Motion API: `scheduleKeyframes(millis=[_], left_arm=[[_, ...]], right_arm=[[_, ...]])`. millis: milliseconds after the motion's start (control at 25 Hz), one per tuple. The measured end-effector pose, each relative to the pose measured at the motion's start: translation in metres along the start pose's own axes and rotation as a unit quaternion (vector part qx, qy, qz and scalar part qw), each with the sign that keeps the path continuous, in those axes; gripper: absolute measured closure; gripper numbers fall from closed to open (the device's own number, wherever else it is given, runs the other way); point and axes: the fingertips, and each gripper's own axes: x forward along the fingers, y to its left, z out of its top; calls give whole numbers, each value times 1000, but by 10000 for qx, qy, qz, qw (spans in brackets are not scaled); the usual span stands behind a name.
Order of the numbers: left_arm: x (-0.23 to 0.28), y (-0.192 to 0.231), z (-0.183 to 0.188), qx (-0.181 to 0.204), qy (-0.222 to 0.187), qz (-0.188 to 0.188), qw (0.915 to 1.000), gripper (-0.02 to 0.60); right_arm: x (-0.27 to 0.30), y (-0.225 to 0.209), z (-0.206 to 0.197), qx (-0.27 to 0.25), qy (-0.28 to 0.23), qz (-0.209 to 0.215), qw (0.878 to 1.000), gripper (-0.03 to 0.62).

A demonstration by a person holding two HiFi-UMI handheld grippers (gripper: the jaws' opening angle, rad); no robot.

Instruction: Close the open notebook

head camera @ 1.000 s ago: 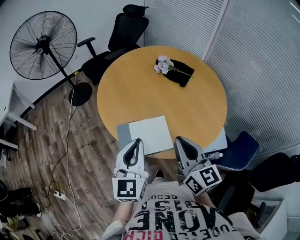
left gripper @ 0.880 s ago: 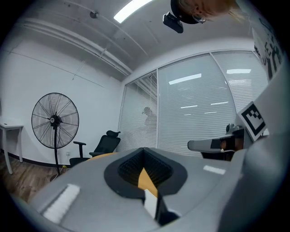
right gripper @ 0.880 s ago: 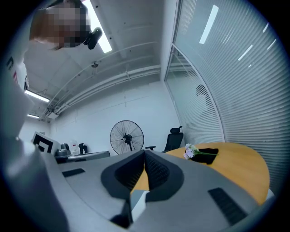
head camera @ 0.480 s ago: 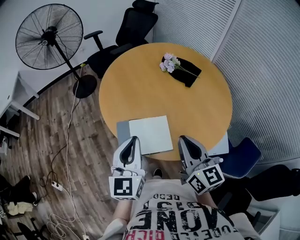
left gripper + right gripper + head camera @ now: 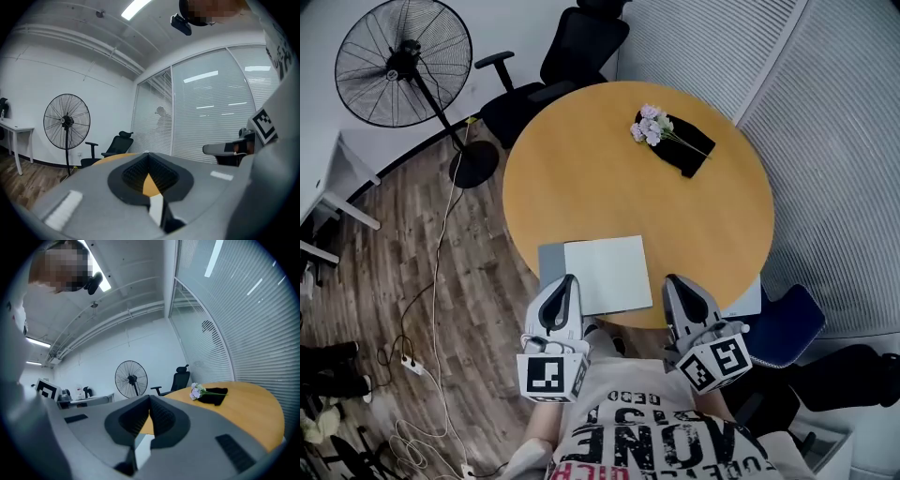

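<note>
Notebook (image 5: 607, 274) lies open on the table (image 5: 628, 202), right at the near edge, close to the person. A white page faces up, w/ a grey strip of cover (image 5: 549, 264) showing along its left side. So it's not closed yet.

Left hand-held gripper (image 5: 570, 281) is at the table edge, just beside the notebook's near left corner. From the head view I can't tell if it touches the book or not. Its jaws are pressed together & hold nothing. In the left gripper view, only a bit of table & white page shows through the small hole behind the tips.

Right hand-held gripper (image 5: 673, 281) is at the near edge too, just to the right of the notebook. Its jaws are together as well, w/ nothing in them.

How far along: I think the job has not really begun. Both tools are near the book, one on each side, but no page or cover is lifted. What's left is pretty much all of it: get a tip under one side, lift it, swing it over onto the other half, then let it lie flat. W/ both sets of jaws closed, they'd prob. need to open first to pinch the cover, or else just nudge it over.

Flowers (image 5: 649, 128) on a black cloth (image 5: 682, 153) sit on the far side of the table, well apart from the book, so they're not in the way.
</note>
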Motion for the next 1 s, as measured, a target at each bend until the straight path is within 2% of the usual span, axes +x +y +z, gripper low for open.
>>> scheduleKeyframes(millis=[280, 560, 1000], left_arm=[[28, 38, 12, -107, 8, -141, 9998, 569], [52, 62, 29, 39, -66, -396, 9992, 570], [60, 58, 13, 37, 180, -756, 9970, 571]], right_arm=[[39, 8, 10, -45, 0, -103, 9999, 582], [65, 13, 18, -103, -22, -273, 9996, 582], [77, 11, 6, -45, 18, -473, 9989, 582]])
